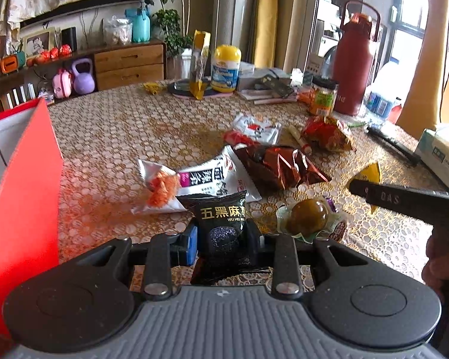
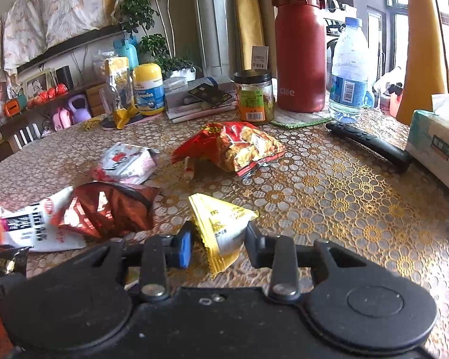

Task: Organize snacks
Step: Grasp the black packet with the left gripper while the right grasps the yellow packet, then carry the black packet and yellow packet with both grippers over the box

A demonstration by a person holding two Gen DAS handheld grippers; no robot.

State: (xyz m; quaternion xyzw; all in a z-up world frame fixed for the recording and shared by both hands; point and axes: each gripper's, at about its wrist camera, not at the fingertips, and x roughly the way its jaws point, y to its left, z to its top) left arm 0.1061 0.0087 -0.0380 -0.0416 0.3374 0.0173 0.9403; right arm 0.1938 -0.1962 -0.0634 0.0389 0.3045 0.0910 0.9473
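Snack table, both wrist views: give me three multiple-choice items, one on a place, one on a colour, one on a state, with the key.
1. Where is the red box?
A. left edge of the left wrist view
B. behind the flask
C. under the tissue pack

2. What colour is the tall flask?
A. blue
B. dark red
C. white

3. What does the left gripper hold?
A. nothing
B. the water bottle
C. a black snack packet

Key: 1 A, it fills that edge; 2 B, its body is dark red; 3 C, the packet stands pinched between the fingers.
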